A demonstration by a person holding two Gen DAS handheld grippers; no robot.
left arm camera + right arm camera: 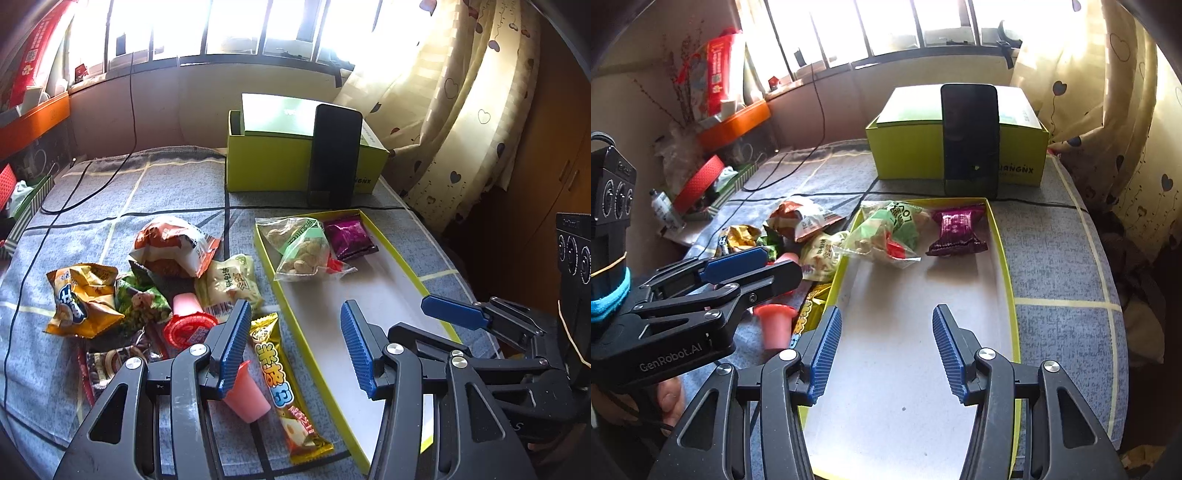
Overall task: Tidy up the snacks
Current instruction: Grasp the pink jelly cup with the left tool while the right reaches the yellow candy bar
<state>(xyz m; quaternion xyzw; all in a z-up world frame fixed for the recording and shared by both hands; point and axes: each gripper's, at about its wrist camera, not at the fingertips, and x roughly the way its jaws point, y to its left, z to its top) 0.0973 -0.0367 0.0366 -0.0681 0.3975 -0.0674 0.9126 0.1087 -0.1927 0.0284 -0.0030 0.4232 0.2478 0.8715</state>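
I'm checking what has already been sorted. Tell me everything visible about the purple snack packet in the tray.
The purple packet is a small glossy foil pillow pack, magenta with dark crimped ends and print too small to read. It looks sealed and slightly puffed, lying flat on the white floor of the yellow-rimmed tray, in the far corner. It lies right beside the clear bag of nuts; whether they touch is unclear. No tool touches it.

"GenRobot.AI" on left claw (746,266)
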